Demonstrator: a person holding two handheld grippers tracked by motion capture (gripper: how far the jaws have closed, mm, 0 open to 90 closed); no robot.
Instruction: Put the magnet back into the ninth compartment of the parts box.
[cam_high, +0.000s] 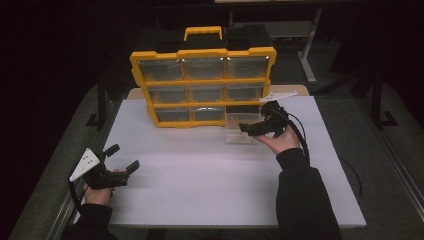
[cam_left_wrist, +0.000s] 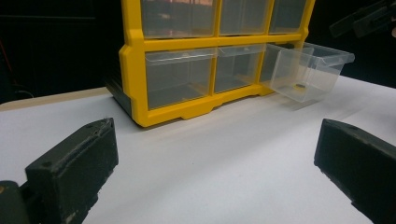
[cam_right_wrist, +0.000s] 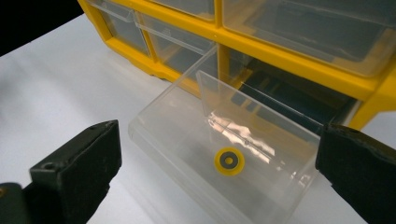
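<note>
From above, I am holding my right gripper (cam_high: 250, 128) with jaws spread and empty over the pulled-out clear drawer (cam_high: 240, 131) at the bottom right of the yellow organizer (cam_high: 202, 82); my left gripper (cam_high: 122, 159) is resting open over the white table (cam_high: 210, 185). Looking along my left gripper, its jaws are gaping, the drawer (cam_left_wrist: 308, 70) sticking out ahead. Looking along my right gripper, a yellow washer (cam_right_wrist: 229, 161) is lying in the drawer (cam_right_wrist: 187, 135)

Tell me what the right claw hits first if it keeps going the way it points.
Most likely the pulled-out clear drawer: the open right claw aims down into it, toward the yellow ring on its floor. How far off it is cannot be told.
</note>
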